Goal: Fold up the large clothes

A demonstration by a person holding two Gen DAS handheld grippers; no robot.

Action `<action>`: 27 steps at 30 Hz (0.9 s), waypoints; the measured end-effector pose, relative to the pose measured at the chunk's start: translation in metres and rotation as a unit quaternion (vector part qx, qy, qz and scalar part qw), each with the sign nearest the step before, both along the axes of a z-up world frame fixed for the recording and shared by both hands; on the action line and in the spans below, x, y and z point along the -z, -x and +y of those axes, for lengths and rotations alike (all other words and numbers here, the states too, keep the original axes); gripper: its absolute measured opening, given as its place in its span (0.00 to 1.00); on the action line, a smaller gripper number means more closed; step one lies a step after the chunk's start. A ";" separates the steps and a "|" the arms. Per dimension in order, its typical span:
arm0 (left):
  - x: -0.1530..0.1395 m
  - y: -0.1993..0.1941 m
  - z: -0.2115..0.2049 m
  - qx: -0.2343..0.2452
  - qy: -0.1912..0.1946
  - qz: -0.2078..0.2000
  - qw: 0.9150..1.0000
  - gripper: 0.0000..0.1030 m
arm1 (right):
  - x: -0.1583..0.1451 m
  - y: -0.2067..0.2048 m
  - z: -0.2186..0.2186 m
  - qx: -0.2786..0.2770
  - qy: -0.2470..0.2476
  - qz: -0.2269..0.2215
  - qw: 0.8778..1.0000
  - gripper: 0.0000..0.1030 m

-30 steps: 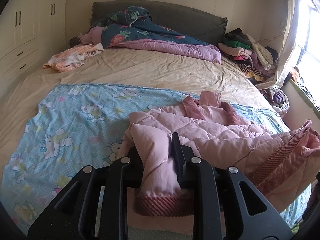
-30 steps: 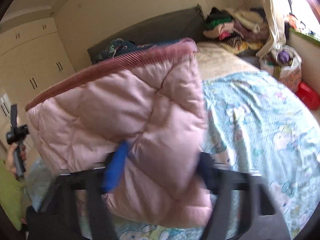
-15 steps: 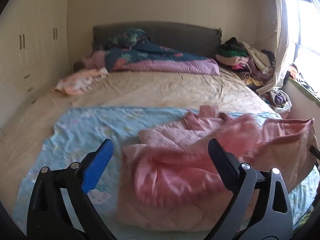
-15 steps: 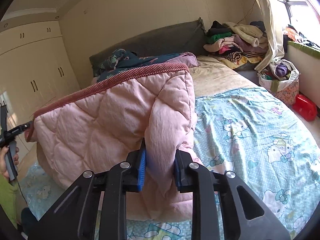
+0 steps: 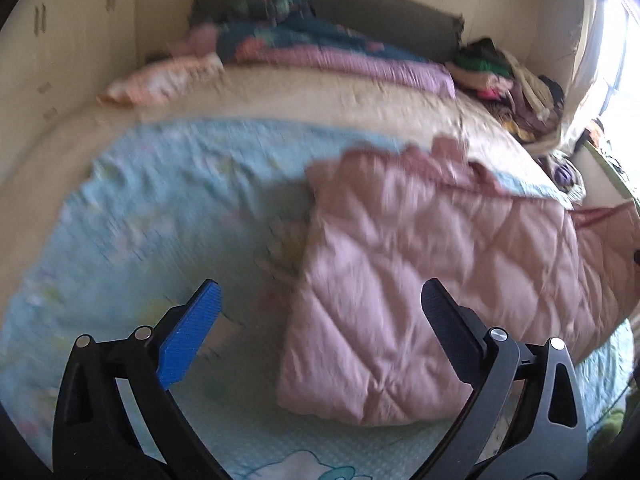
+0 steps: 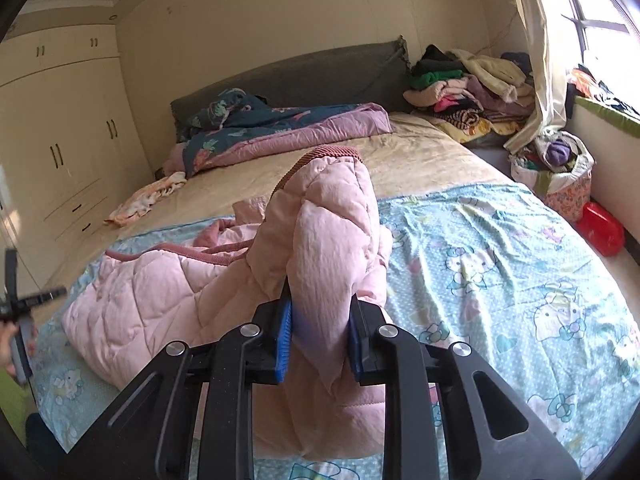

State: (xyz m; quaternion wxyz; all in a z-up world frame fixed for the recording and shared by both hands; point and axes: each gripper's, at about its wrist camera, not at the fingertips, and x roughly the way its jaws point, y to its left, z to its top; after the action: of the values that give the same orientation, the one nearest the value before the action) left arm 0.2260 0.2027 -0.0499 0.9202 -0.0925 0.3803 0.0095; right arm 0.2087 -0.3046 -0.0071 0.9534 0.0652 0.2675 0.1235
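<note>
Bedroom with cartoon-print sheet (image 6: 500, 248) over tan bed (image 6: 420, 156), cream wardrobes (image 6: 60, 140) alongside.

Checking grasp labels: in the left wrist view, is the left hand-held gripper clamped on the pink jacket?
No, the left hand-held gripper is opening wide, its fingers clear of the pink jacket on the bed.

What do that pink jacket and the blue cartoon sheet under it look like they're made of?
Pink jacket: apparently padded, quilted synthetic with a slight sheen, judging by puffy diamond stitching; ribbed knit trim. Blue cartoon sheet: thin, matte printed cloth, probably cotton, lying in fine wrinkles.
</note>
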 end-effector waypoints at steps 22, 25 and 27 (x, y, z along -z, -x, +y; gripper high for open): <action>-0.054 0.011 -0.044 0.044 -0.054 -0.117 0.991 0.13 | -0.041 0.004 0.006 0.005 -0.009 -0.050 0.999 0.16; -0.070 -0.002 -0.038 0.028 -0.040 -0.128 0.991 0.13 | -0.067 -0.007 0.007 0.005 -0.004 -0.079 0.997 0.16; -0.079 -0.013 -0.033 0.016 -0.031 -0.131 0.991 0.13 | -0.080 -0.021 0.005 0.010 -0.009 -0.093 0.996 0.16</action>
State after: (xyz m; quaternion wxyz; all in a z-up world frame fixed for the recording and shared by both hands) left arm 0.2394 0.1701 0.0288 0.9645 -0.0586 0.2573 -0.0056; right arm 0.2294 -0.3001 0.0726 0.9748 0.0645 0.1758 0.1215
